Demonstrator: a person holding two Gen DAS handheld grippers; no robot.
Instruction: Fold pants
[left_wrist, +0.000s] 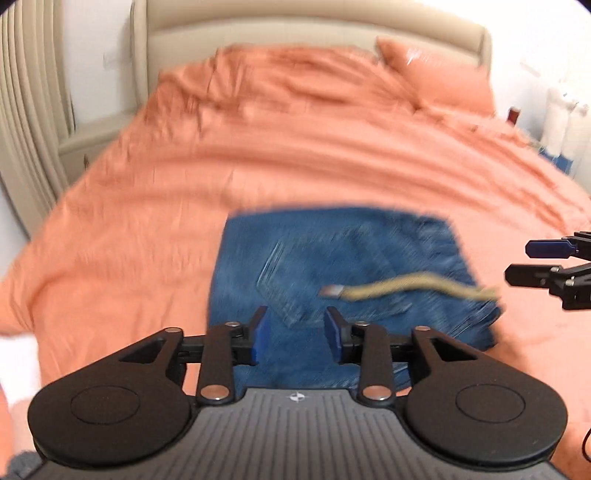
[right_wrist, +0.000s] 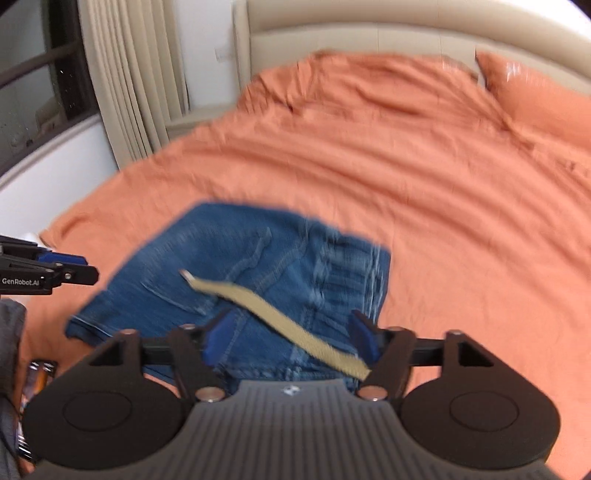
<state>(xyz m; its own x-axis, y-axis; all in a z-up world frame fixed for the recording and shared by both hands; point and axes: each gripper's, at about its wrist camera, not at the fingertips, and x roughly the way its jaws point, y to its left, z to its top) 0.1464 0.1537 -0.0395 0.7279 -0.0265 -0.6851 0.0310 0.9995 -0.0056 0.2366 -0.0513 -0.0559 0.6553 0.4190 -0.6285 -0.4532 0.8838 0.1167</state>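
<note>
**Jeans lie folded on the bed, both tools empty above them**

Jaws on both tools stand apart with nothing between them. Our left gripper hovers over the near edge of the pants, its blue pads spread on either side of a back pocket. Our right gripper hangs over the pants' near right portion, spread wider, and in the left wrist view it shows at about 3 o'clock, clear of the cloth.

The pants already form a compact, roughly rectangular denim bundle on the orange bedspread, toward the near side of the bed, at 6 o'clock from the headboard. A pillow sits far off at about 1 o'clock. We see no long legs trailing out, so we judge the main folds done; the views are blurred, so we cannot tell how many layers there are or how neat the edges lie.

What looks unfinished is a tan strap, likely a belt or drawstring end, lying loose across the top from the middle toward 4 o'clock, with its tip near the pocket. In our judgement, tucking it in and perhaps squaring the near left corner is what remains.
</note>
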